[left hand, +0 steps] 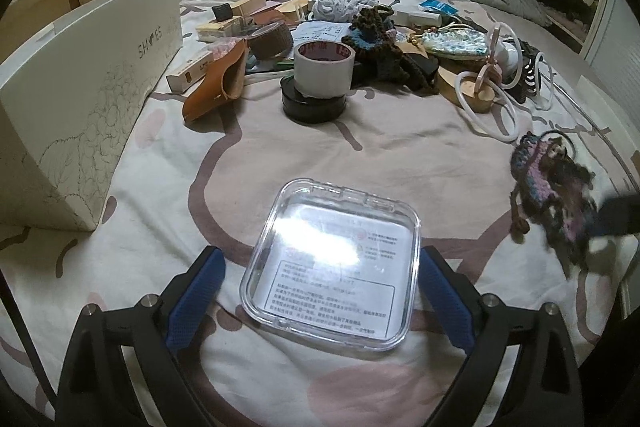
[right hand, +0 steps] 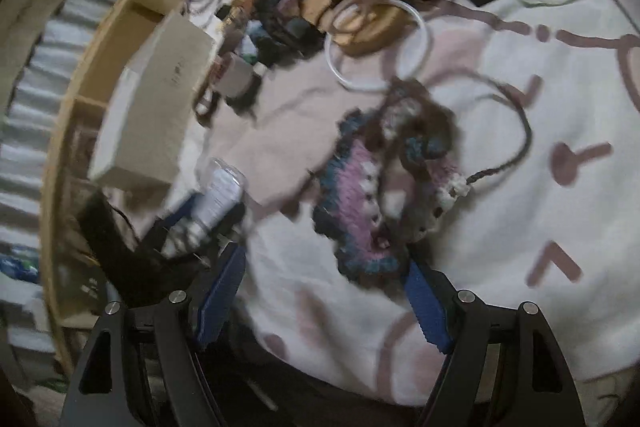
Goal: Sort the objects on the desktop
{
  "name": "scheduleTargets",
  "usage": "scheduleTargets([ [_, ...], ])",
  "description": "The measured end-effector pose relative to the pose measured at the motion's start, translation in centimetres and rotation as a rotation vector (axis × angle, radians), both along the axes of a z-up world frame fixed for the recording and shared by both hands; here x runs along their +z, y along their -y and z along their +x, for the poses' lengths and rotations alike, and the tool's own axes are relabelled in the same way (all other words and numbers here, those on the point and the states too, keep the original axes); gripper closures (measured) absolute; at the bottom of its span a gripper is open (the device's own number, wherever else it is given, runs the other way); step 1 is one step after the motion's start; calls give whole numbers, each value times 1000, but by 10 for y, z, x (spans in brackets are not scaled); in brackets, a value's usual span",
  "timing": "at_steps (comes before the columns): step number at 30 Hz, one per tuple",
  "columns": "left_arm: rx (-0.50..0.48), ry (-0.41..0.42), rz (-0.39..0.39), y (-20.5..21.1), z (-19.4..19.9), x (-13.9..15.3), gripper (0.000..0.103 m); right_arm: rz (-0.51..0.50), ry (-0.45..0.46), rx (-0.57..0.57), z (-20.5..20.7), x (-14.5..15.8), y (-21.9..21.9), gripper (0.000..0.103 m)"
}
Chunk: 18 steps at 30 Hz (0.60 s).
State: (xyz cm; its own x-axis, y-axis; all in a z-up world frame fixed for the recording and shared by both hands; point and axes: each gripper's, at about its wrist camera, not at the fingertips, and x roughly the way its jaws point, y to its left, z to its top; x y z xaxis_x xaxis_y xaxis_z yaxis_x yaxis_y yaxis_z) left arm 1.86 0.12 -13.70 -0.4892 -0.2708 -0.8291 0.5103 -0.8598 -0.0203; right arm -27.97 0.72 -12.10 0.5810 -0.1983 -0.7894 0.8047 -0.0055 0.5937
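Note:
A clear plastic case (left hand: 332,267) with a printed label inside sits between the blue pads of my left gripper (left hand: 320,291); the right pad touches its edge, the left pad stands a little off it. A crocheted pink, blue and brown pouch (right hand: 380,195) with a brown cord hangs in front of my right gripper (right hand: 324,291), whose jaws stand wide apart, only the right pad touching its lower edge. The pouch also shows in the left wrist view (left hand: 560,195), lifted off the bedspread beside a dark blurred finger (left hand: 616,215).
A white shoe box (left hand: 80,99) stands at the left. A pile lies behind: tape roll (left hand: 324,67) on a black tin (left hand: 312,103), brown leather sleeve (left hand: 216,87), white rings (left hand: 488,107), crocheted items (left hand: 384,43). Wooden shelves (right hand: 100,67) border the bed.

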Motion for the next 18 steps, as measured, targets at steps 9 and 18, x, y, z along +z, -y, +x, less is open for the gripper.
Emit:
scheduleTargets([
  [9, 7, -3, 12, 1, 0, 0, 6, 10, 118, -30, -1, 11, 45, 25],
  [18, 11, -7, -20, 4, -3, -4, 2, 10, -30, 108, 6, 17, 54, 25],
])
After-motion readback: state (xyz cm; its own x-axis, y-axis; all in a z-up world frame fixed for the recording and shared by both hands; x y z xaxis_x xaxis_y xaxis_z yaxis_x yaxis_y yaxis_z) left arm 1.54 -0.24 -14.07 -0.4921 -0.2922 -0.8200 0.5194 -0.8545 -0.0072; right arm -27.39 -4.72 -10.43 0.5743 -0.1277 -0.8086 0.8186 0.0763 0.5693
